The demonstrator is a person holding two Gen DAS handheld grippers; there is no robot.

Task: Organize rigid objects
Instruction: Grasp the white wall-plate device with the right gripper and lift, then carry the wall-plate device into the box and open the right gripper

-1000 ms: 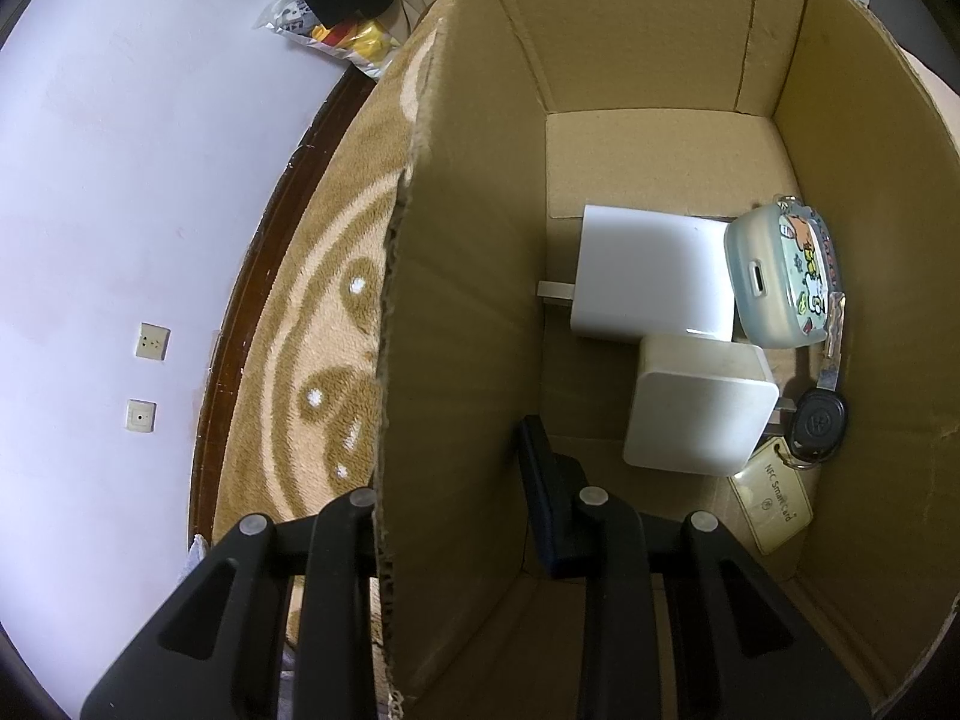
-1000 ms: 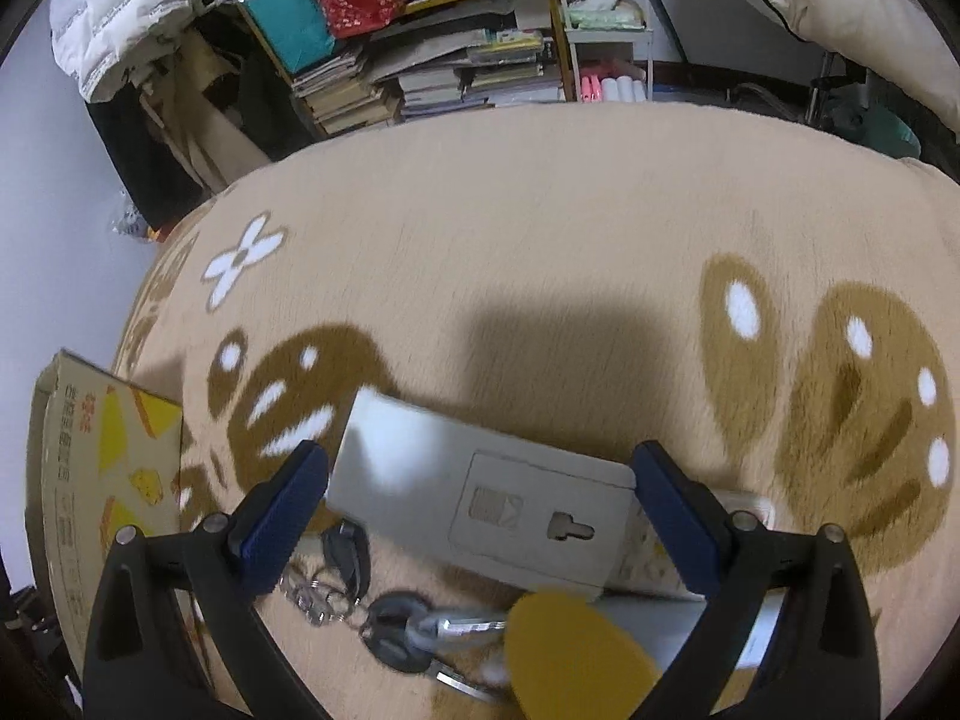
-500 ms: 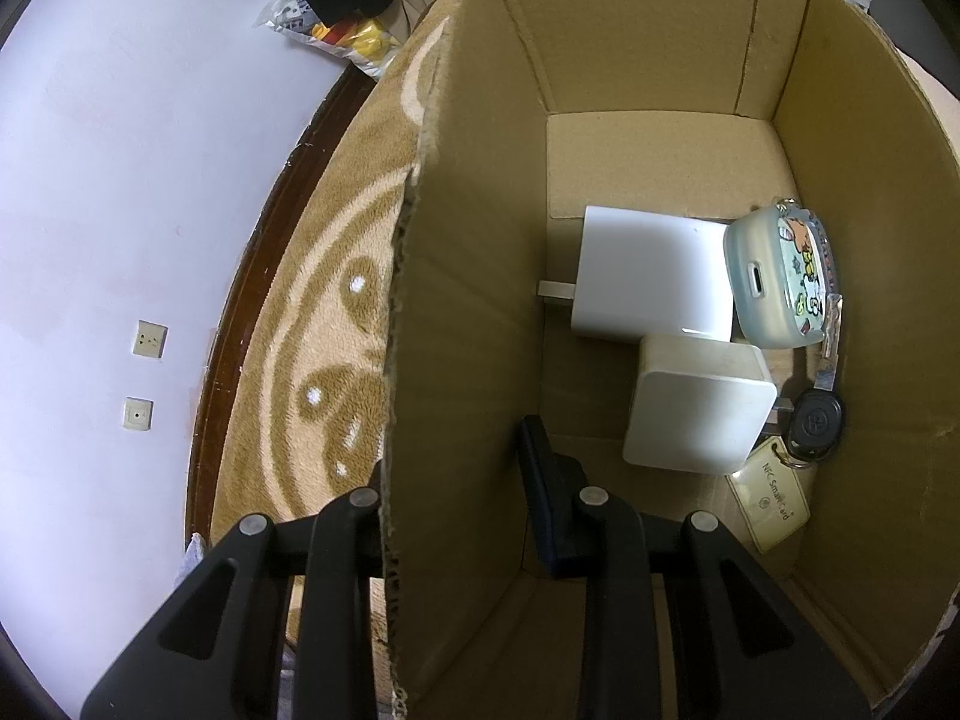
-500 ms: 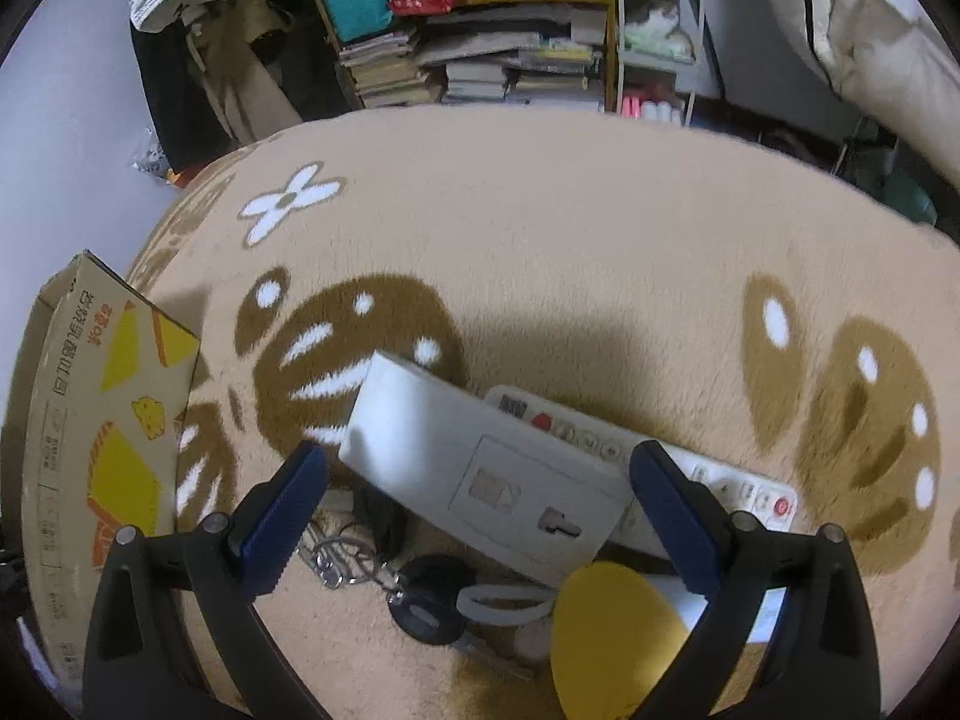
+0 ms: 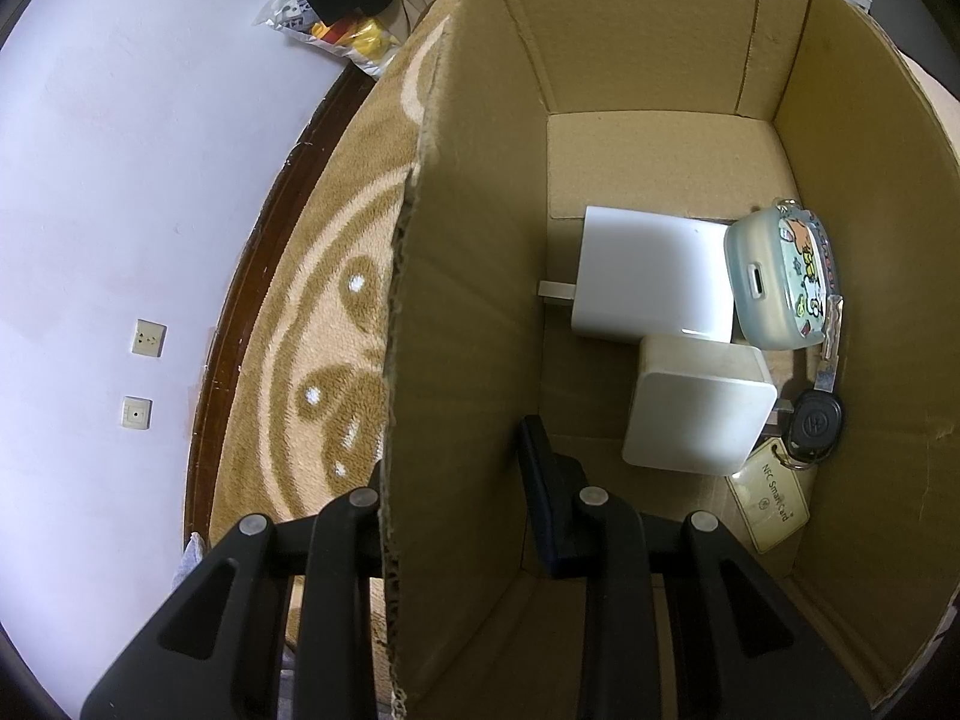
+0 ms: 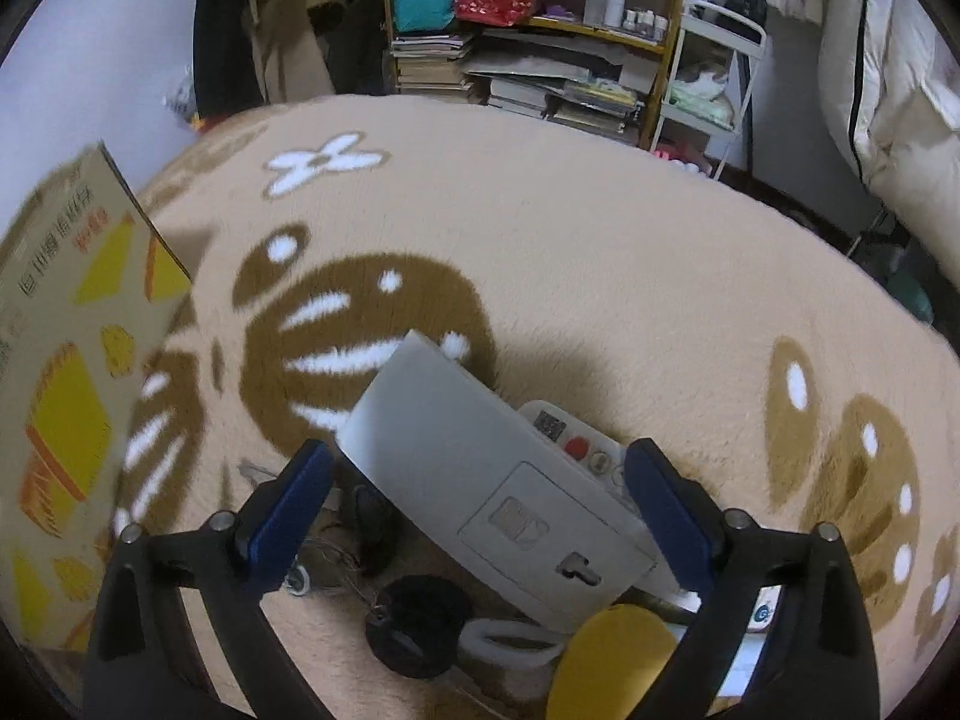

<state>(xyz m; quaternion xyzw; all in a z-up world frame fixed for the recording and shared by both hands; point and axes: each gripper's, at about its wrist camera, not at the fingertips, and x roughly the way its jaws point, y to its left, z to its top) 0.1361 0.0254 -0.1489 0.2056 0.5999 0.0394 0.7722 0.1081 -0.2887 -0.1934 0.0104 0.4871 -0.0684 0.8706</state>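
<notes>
Two grippers are working: the left gripper [image 5: 456, 480] is clenching the cardboard box [image 5: 474, 360] wall. The right gripper's [image 6: 480, 510] spread fingers, just narrowing, are straddling a grey adapter [image 6: 480, 480], seemingly untouched, lying diagonally on the beige rug [image 6: 600, 240].

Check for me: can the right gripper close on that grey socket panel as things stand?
Probably yes. The right gripper stands open astride the grey socket panel, nothing above it; the remote lies underneath.

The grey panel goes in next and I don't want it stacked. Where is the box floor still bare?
The cardboard box has bare floor at the far end, between the back wall and the white charger. The right side is crowded: charger, white cube, earbud case, car key.
</notes>
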